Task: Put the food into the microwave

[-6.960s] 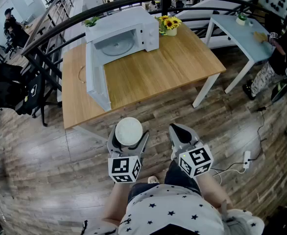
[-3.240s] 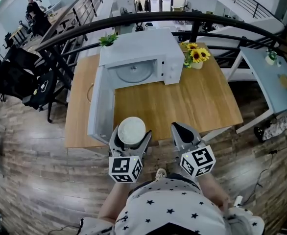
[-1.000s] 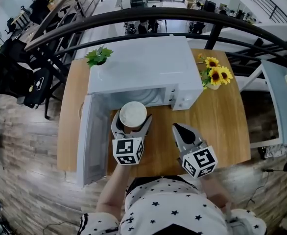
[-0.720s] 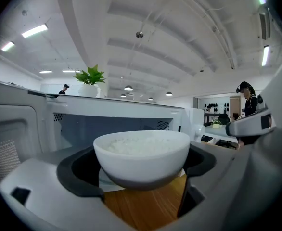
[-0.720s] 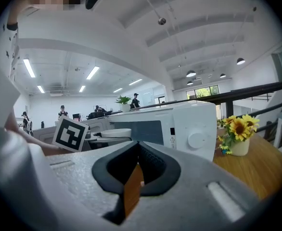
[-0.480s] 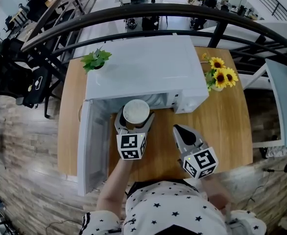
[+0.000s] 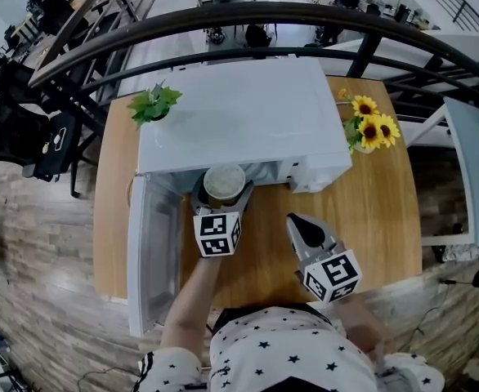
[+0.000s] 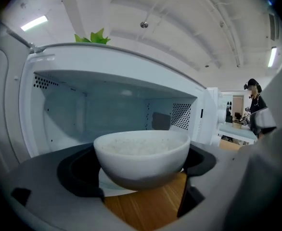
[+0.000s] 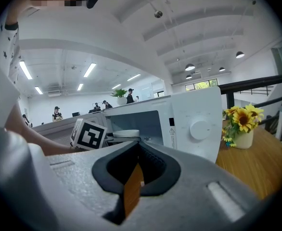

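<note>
A white bowl of rice (image 7: 224,183) sits between the jaws of my left gripper (image 7: 223,193), which is shut on it. The bowl hangs at the mouth of the white microwave (image 7: 239,109), whose door (image 7: 152,256) stands swung open to the left. In the left gripper view the bowl (image 8: 141,153) is just in front of the lit cavity (image 8: 102,112), above the wooden table. My right gripper (image 7: 304,229) is shut with nothing in it, over the table to the right of the opening. From the right gripper view the bowl (image 9: 119,134) shows at the cavity's front.
A vase of sunflowers (image 7: 366,125) stands at the microwave's right on the wooden table (image 7: 370,211). A small green plant (image 7: 154,103) is at its left. A dark railing (image 7: 248,24) runs behind the table. People stand far off in the background.
My left gripper has carried the bowl forward from in front of the microwave to the cavity's mouth. The right gripper has stayed beside it, shut.
</note>
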